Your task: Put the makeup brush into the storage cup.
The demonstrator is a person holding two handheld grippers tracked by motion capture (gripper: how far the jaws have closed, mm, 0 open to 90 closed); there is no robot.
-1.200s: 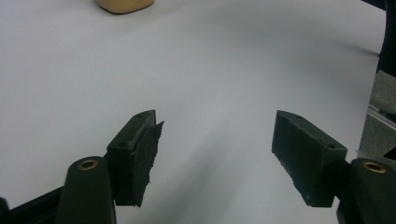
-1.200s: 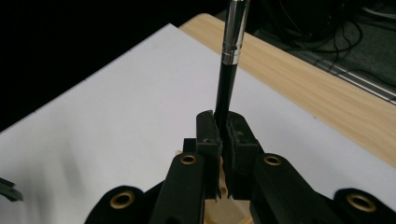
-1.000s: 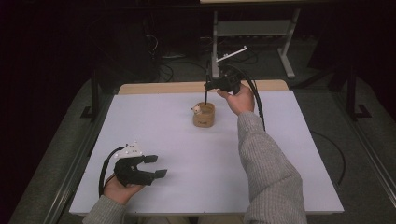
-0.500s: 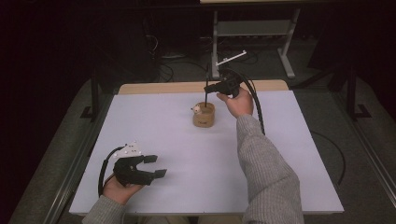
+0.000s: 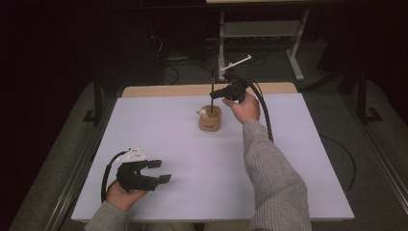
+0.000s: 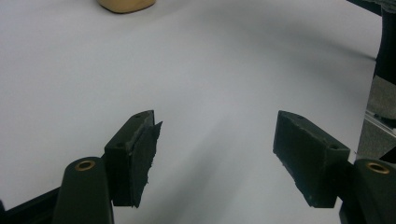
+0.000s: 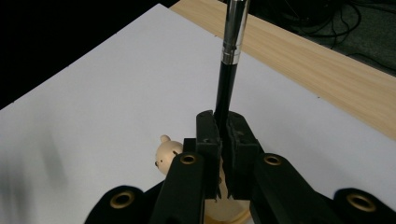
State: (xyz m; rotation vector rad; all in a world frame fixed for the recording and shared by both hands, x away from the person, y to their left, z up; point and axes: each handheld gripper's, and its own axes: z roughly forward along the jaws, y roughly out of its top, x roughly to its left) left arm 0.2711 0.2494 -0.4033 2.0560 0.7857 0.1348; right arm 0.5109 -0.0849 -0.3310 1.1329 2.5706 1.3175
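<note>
A round wooden holder (image 5: 210,121) with a small bear figure (image 5: 203,113) on its rim stands at the table's middle back. My right gripper (image 5: 215,94) is shut on a black pen (image 5: 212,82), which stands upright with its lower end in or just over the holder. In the right gripper view the jaws (image 7: 224,122) pinch the pen (image 7: 229,70) below its silver band, with the bear (image 7: 166,156) just below and to the left. My left gripper (image 5: 162,171) rests open near the front left, with nothing between its pads (image 6: 140,158).
The white table top (image 5: 298,159) has a wooden strip (image 5: 168,90) along its far edge. Dark floor with cables and a metal stand (image 5: 260,33) lies beyond. The holder's base (image 6: 125,4) shows at the top of the left gripper view.
My right gripper with the pen has shifted very slightly over the holder. The left gripper has not moved.
</note>
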